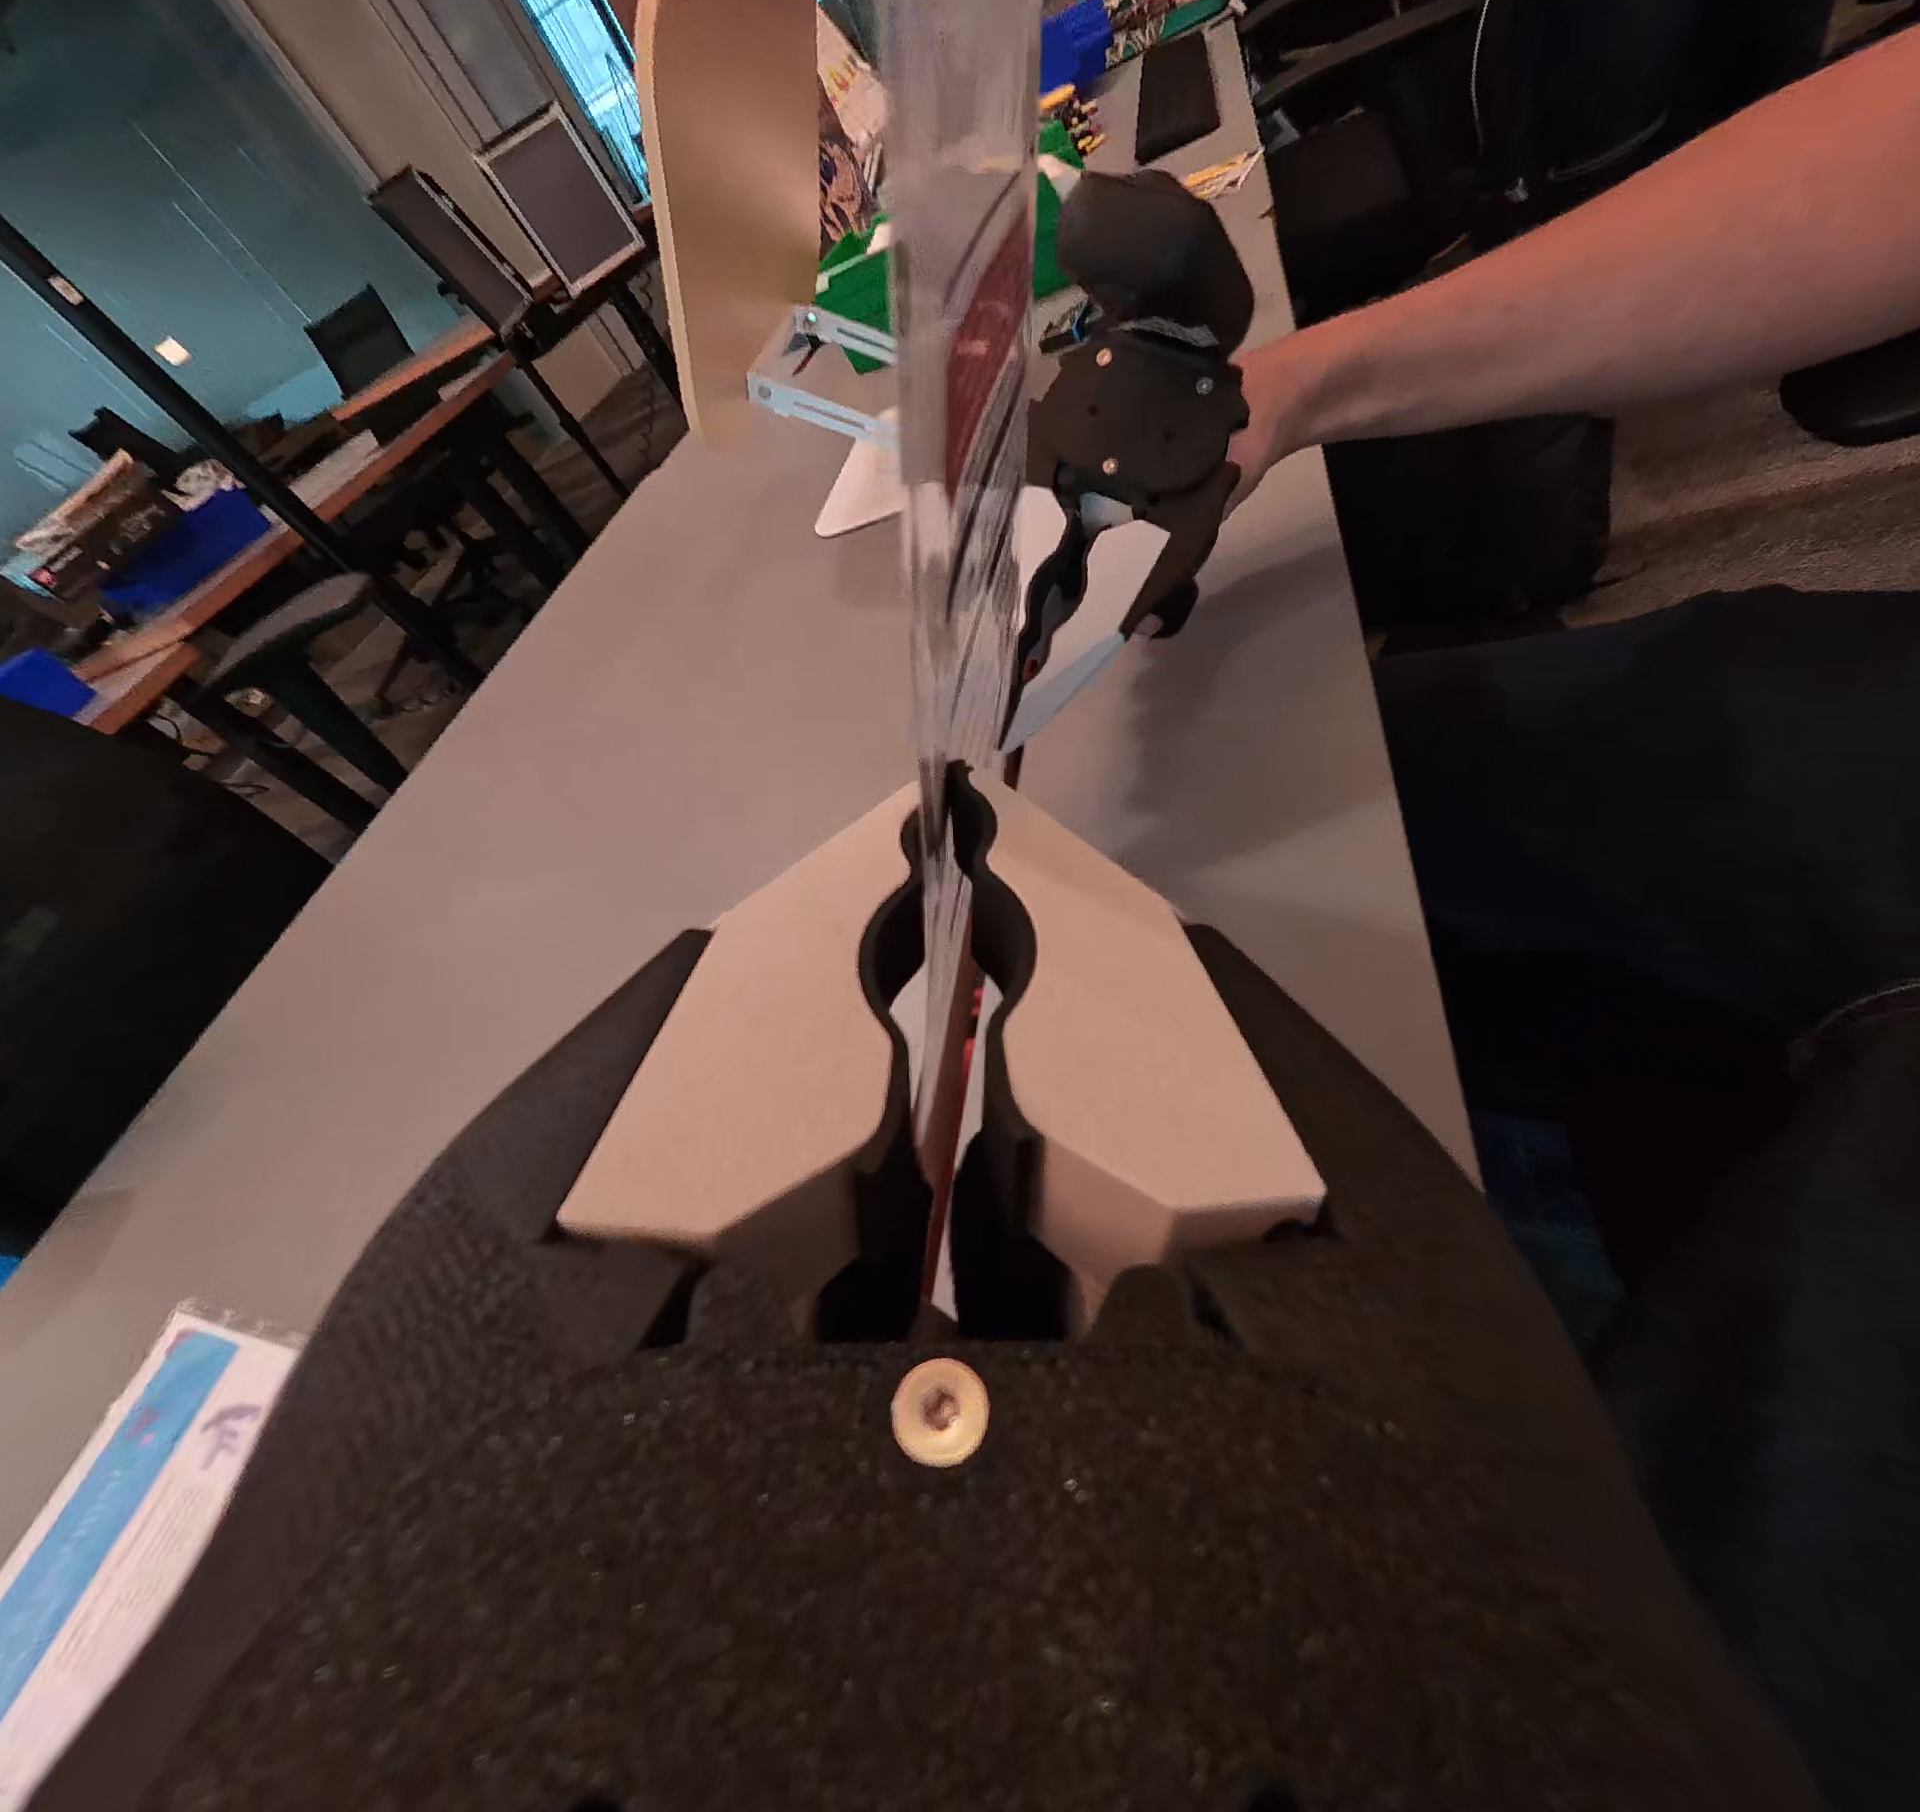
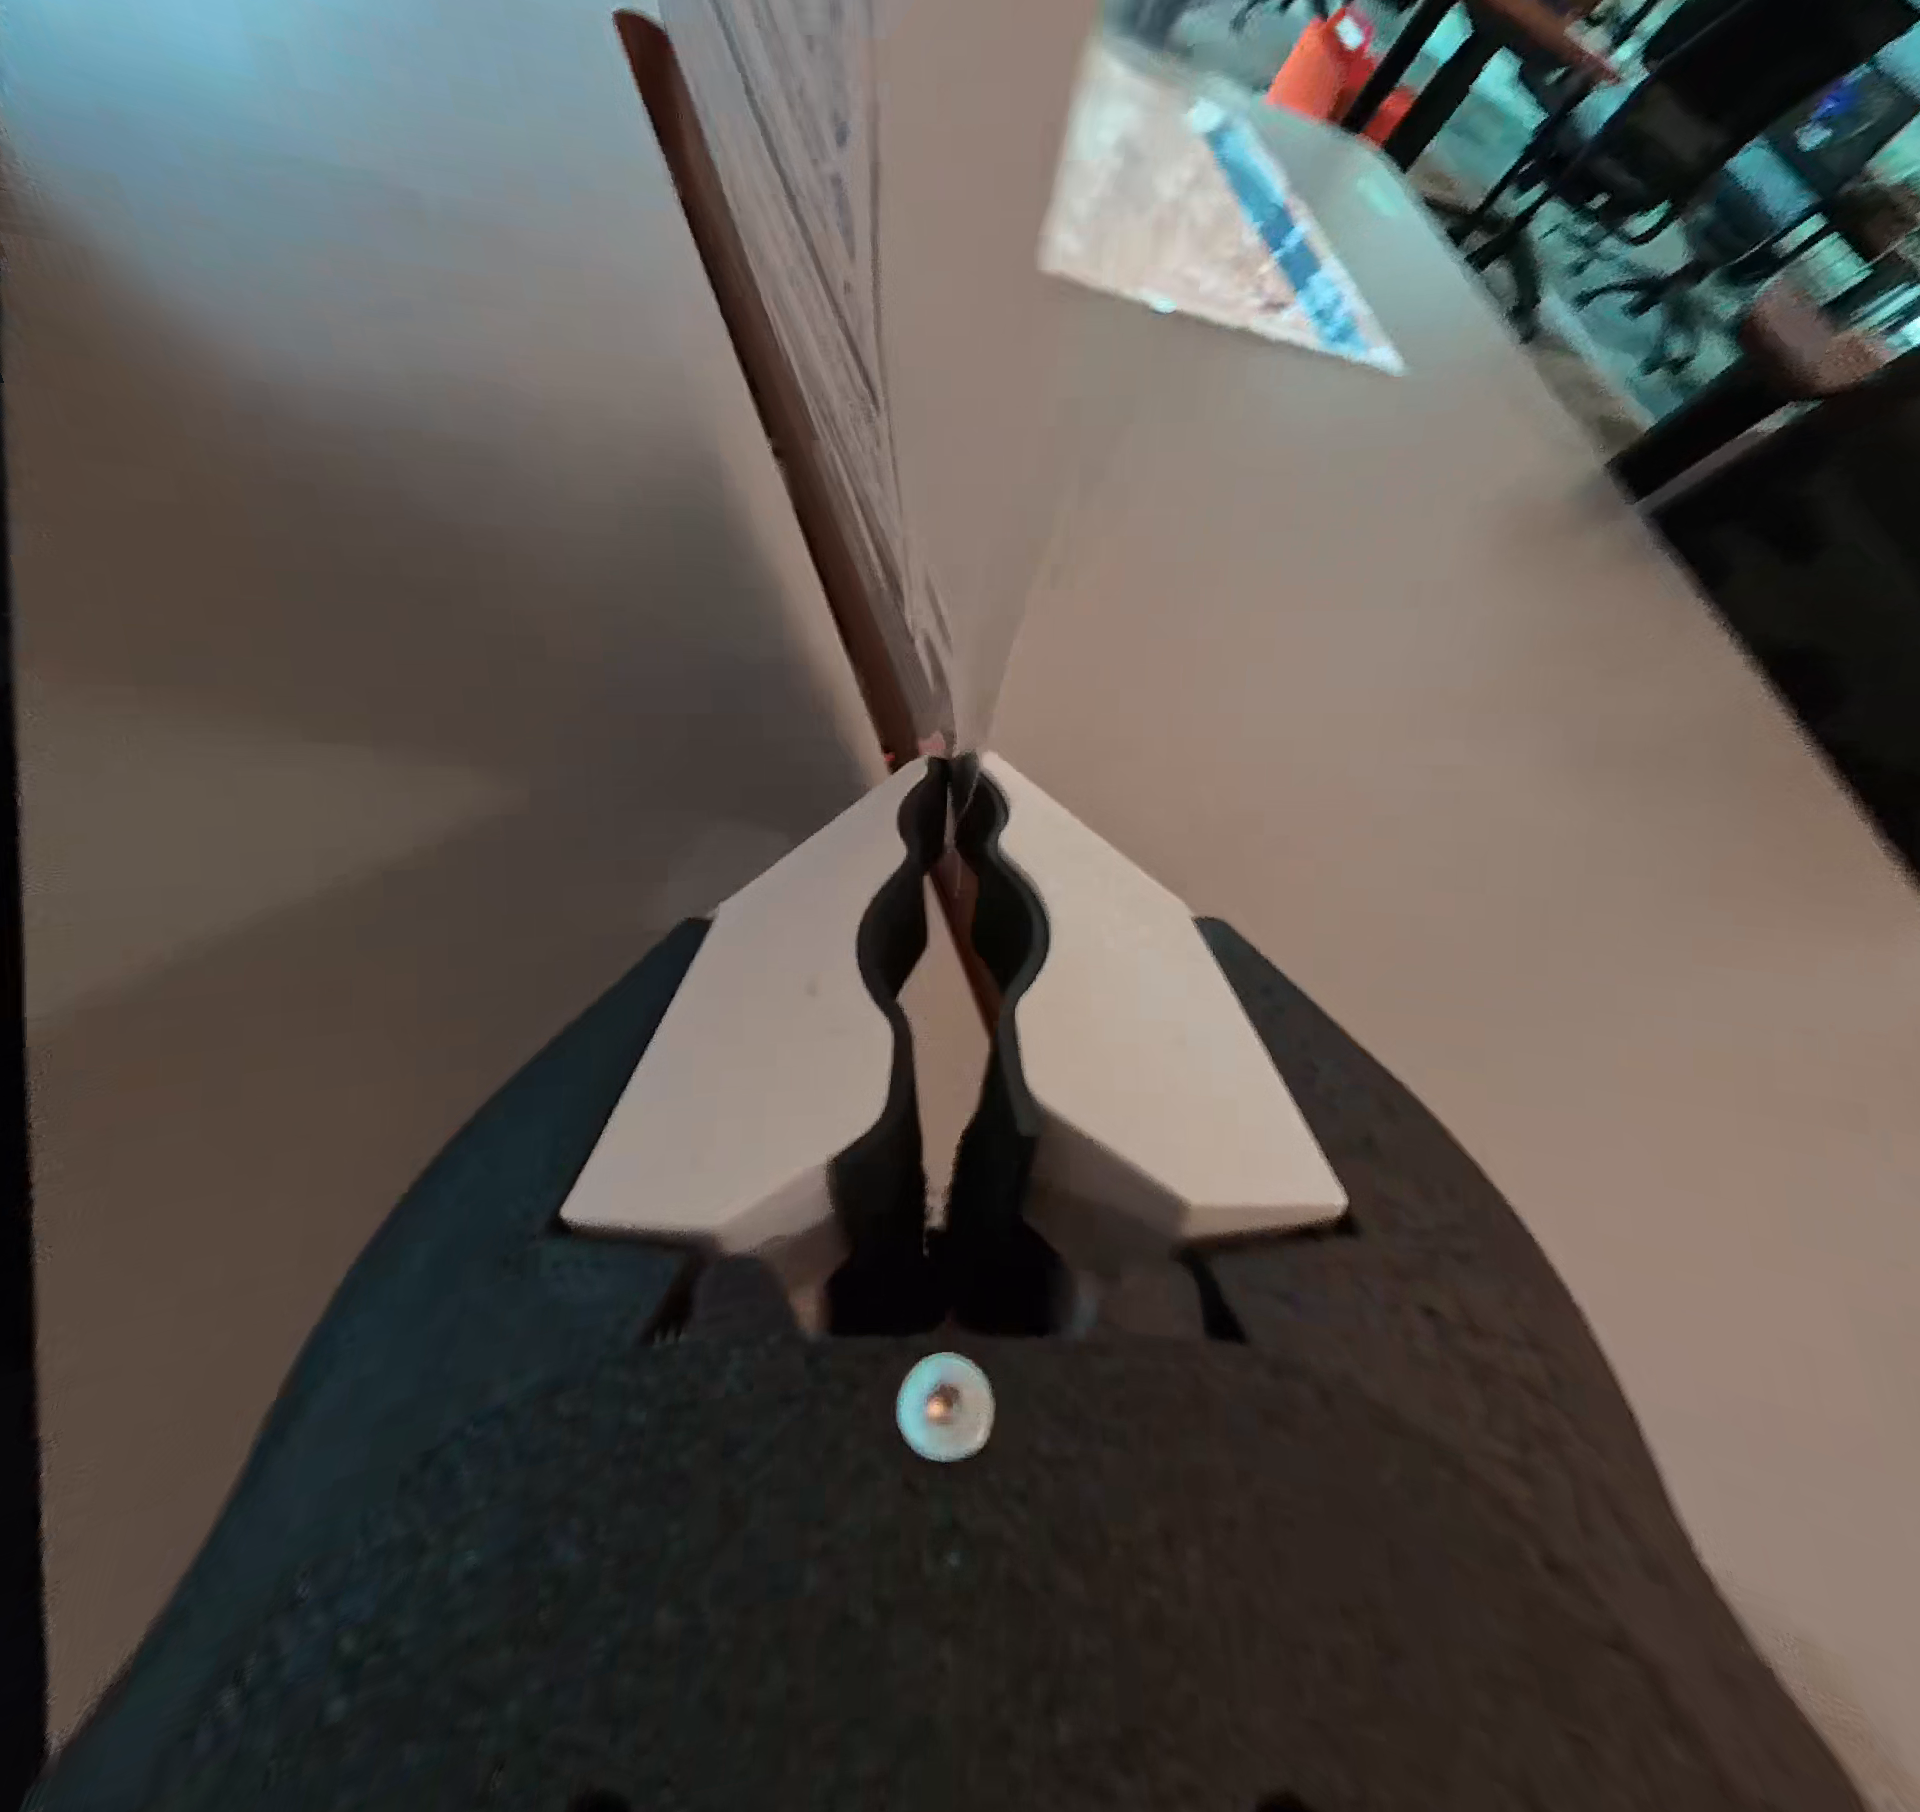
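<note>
My left gripper (image 1: 951,786) is shut on the lower edge of a thin printed sheet in clear plastic (image 1: 966,360). The sheet stands edge-on above the grey table (image 1: 623,723) and has a dark red patch on it. My right gripper (image 1: 1117,635) shows farther off in the left wrist view, held by a person's hand, pinching a white sheet edge (image 1: 1070,687) that runs down toward my left fingertips. In the right wrist view my right gripper (image 2: 951,770) is shut on a thin printed sheet (image 2: 821,256) with a brown-red strip (image 2: 748,328) beside it.
A beige panel (image 1: 727,183), a white stand base (image 1: 862,484) and green bins (image 1: 862,287) stand at the table's far end. A laminated blue-and-white card (image 1: 114,1513) lies near me, and another laminated card (image 2: 1226,224) lies near the table's edge. The person's arm (image 1: 1558,256) reaches in from the right. Some 20 cm of space lies between my two pairs of fingers.
</note>
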### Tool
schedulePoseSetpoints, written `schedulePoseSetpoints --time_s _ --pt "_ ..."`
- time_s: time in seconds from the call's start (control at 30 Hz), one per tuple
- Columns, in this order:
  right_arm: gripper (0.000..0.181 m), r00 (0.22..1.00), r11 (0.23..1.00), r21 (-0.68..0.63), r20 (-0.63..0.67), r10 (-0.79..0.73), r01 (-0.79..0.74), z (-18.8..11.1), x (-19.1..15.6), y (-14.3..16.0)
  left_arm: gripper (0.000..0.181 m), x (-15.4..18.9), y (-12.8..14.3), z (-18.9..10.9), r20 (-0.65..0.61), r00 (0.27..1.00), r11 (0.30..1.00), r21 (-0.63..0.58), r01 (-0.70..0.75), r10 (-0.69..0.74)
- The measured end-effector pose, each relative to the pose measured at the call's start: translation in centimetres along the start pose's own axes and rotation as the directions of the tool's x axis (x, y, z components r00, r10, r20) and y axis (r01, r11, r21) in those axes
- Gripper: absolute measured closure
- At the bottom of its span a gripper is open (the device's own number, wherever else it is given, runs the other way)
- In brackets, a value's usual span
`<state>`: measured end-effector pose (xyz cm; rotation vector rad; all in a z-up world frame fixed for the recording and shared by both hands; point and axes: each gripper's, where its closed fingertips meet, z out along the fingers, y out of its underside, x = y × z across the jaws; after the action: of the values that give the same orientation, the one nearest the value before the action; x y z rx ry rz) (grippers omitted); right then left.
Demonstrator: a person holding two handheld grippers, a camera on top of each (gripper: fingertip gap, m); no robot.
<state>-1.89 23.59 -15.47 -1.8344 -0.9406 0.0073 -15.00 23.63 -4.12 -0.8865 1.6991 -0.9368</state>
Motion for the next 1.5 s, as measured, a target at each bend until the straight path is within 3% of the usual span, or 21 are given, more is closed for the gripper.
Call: schedulePoseSetpoints --time_s 0.03,0.17,0.3,0.43,0.6,0.87,1.07,1.23,1.33,1.43,1.5 --pt "0.181 1.000 1.000 -0.010 0.017 0.018 -0.018 0.1 0.0 0.4 0.181 -0.1 0.5 0.2 0.003 1.000 1.000 -0.013 -0.004 0.004" --pt "0.181 1.000 0.999 -0.033 0.013 0.023 -0.023 0.5 1.0 1.5 0.181 -0.6 2.4 1.1 0.031 0.999 0.996 -0.087 -0.032 0.035" --pt "0.181 0.993 0.996 -0.057 0.093 0.069 -0.064 0.3 1.1 1.2 0.181 -1.0 2.3 1.0 0.028 1.000 0.996 -0.085 0.012 -0.010" --pt "0.181 0.993 0.998 -0.070 0.118 0.015 -0.007 -1.1 0.7 0.3 0.181 -0.3 1.8 0.2 -0.007 1.000 0.990 -0.139 0.021 -0.022" --pt "0.181 0.983 0.993 -0.115 0.174 0.059 -0.039 -0.3 0.6 1.6 0.181 -0.5 3.3 0.7 -0.008 1.000 0.971 -0.239 -0.025 0.024" --pt "0.181 0.989 0.986 -0.167 0.141 0.049 -0.025 1.0 1.1 3.4 0.181 -0.8 4.4 1.9 -0.009 1.000 0.963 -0.269 -0.010 0.008" --pt "0.170 0.986 0.983 -0.159 0.124 0.112 -0.092 0.4 1.2 3.9 0.181 -0.9 4.8 3.0 -0.017 0.999 0.971 -0.236 -0.044 0.041" --pt "0.159 0.991 0.992 -0.099 0.100 0.092 -0.082 -1.5 1.2 2.9 0.181 -0.4 5.5 3.7 -0.038 0.998 0.972 -0.226 -0.059 0.052" --pt "0.156 0.992 0.995 -0.018 0.082 0.098 -0.097 -2.9 1.7 0.6 0.181 -0.4 6.0 4.0 -0.038 0.998 0.973 -0.226 -0.053 0.046" --pt "0.162 0.995 0.990 0.107 0.051 0.083 -0.088 -4.5 2.2 -3.0 0.181 -0.7 6.6 4.3 -0.033 0.999 0.971 -0.237 -0.037 0.030" --pt "0.176 0.999 0.990 0.137 0.012 0.036 -0.037 -5.0 2.4 -4.2 0.181 -0.7 7.0 4.4 -0.030 0.999 0.969 -0.248 -0.024 0.017"
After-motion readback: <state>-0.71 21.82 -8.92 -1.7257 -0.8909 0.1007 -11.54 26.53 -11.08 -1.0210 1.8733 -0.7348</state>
